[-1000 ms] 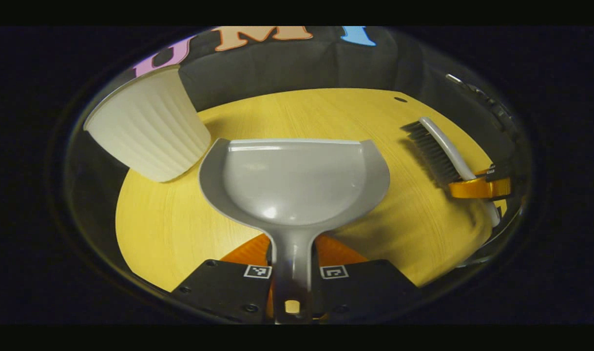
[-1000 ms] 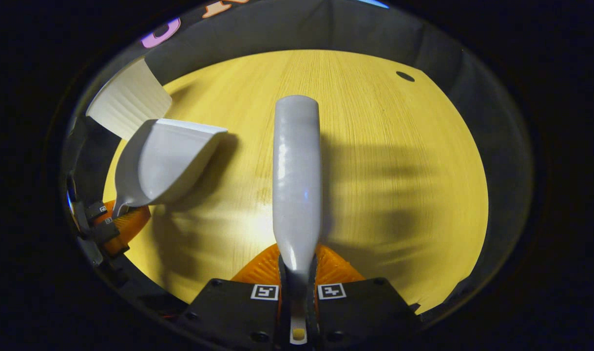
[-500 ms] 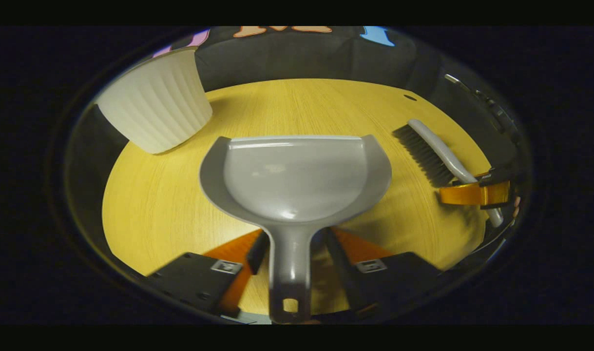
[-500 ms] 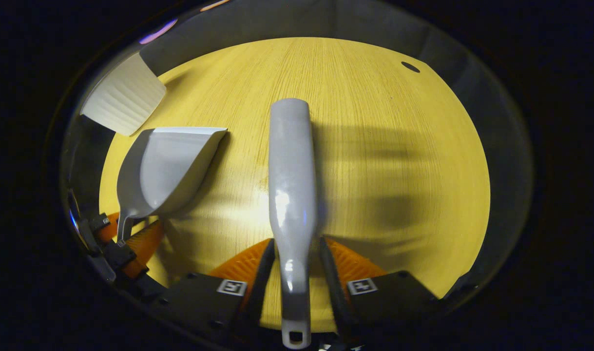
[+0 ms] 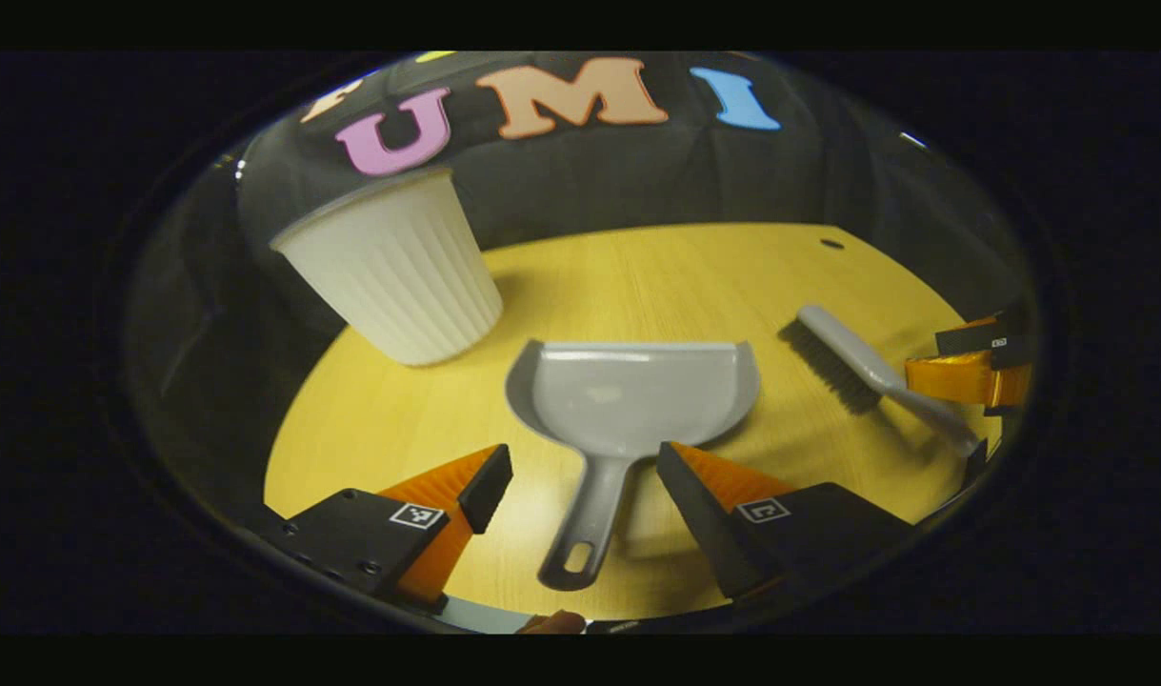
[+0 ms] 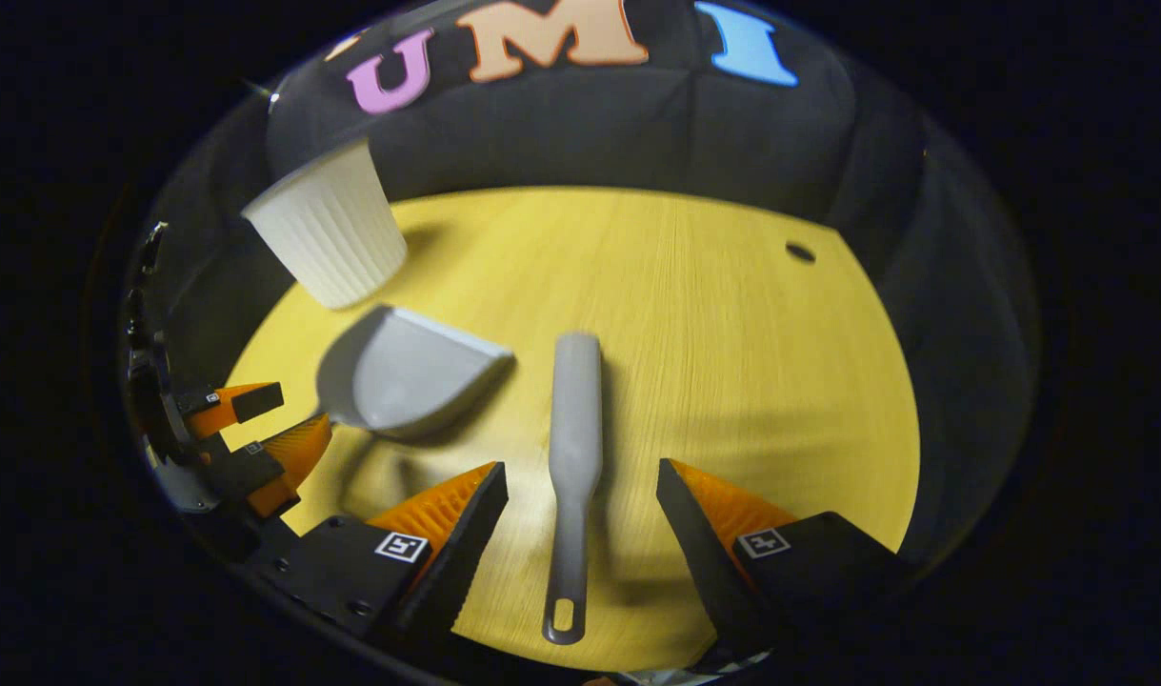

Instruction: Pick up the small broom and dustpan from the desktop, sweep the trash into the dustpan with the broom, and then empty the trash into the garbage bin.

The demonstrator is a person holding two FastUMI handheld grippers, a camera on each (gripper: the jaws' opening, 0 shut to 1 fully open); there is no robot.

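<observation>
While both jaws gape wide, left hand-held gripper (image 5: 580,472) empty astride dustpan (image 5: 628,395) handle, right hand-held gripper (image 6: 580,481) empty astride broom (image 6: 574,448) handle, both flat on tabletop (image 6: 732,381), bin (image 5: 394,272) at 11 o'clock

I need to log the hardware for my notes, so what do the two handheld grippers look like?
Both look alike. The left gripper and right gripper each have two wedge-shaped fingers with ribbed inner faces, mounted on black blocks. Each block carries a small square black-and-white marker and a few screw heads. No cables or sleeves are visible.
</observation>
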